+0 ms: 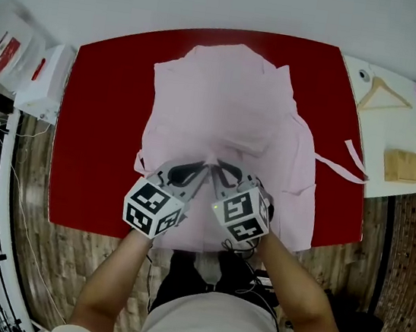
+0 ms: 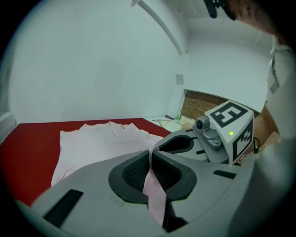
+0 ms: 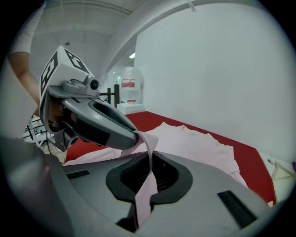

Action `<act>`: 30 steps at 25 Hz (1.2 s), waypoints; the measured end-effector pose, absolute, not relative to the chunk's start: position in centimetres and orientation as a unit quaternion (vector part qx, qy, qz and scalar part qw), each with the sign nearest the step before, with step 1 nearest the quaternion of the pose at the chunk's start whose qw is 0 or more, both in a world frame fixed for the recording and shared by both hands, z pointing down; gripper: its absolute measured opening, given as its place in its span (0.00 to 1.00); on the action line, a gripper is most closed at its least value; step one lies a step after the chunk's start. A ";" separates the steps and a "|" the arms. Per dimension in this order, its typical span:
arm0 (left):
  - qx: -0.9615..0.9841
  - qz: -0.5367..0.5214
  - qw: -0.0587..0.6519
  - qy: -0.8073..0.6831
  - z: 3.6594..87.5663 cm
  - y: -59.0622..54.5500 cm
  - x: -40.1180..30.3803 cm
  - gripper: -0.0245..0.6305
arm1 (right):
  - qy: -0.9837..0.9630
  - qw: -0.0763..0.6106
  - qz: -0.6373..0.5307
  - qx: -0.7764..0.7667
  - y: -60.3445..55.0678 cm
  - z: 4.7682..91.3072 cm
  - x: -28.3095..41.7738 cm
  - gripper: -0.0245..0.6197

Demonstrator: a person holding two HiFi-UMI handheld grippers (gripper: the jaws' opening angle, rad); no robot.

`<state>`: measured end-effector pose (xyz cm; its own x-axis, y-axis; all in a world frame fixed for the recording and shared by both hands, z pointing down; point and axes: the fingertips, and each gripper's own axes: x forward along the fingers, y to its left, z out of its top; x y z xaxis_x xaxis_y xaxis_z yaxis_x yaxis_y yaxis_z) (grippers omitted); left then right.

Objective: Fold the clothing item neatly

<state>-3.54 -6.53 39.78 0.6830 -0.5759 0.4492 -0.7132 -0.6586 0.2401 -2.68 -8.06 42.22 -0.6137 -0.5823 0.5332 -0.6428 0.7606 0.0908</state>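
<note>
A pale pink garment (image 1: 232, 103) lies spread on the red table (image 1: 101, 108), its near part hanging over the front edge. My left gripper (image 1: 206, 166) and right gripper (image 1: 216, 162) meet tip to tip over the garment's middle, each shut on a pinch of pink cloth. In the left gripper view the cloth (image 2: 155, 187) runs up between the dark pads and my right gripper (image 2: 185, 143) sits just beyond. In the right gripper view a cloth strip (image 3: 147, 185) is clamped in the jaws, with my left gripper (image 3: 134, 136) touching the same fold.
A thin pink strap (image 1: 342, 169) trails off the garment toward the right. A white side table (image 1: 388, 141) at the right holds a wooden hanger (image 1: 383, 92) and a brown pad (image 1: 404, 166). White boxes (image 1: 43, 81) stand at the left. Brick-patterned floor lies beneath the front edge.
</note>
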 end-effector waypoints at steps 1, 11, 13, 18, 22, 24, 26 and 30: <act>0.895 0.176 0.208 -0.354 40.4 -6.5 -3.1 0.06 | -0.894 0.279 0.059 0.345 -8.1 42.7 -2.2 0.07; 0.890 0.209 0.254 -0.315 45.2 -5.9 -0.5 0.06 | -0.868 0.322 0.116 0.359 -8.2 49.1 1.5 0.08; 0.889 0.216 0.261 -0.310 45.9 -5.4 -0.3 0.06 | -0.862 0.333 0.126 0.360 -8.2 50.5 2.3 0.08; 0.887 0.220 0.269 -0.305 46.7 -4.8 -0.6 0.06 | -0.849 0.348 0.149 0.369 -8.4 52.4 3.9 0.08; 0.885 0.226 0.272 -0.302 47.2 -4.7 -0.7 0.06 | -0.845 0.355 0.158 0.368 -8.2 53.1 4.4 0.08; 0.885 0.228 0.273 -0.300 47.3 -4.6 -0.6 0.06 | -0.844 0.357 0.155 0.370 -8.3 53.0 4.7 0.09; 0.885 0.230 0.273 -0.298 47.4 -4.6 -0.4 0.06 | -0.842 0.361 0.152 0.370 -8.4 52.9 5.1 0.18; 0.887 0.228 0.270 -0.296 47.1 -4.8 0.1 0.06 | -0.841 0.366 0.145 0.371 -8.5 52.4 6.1 0.19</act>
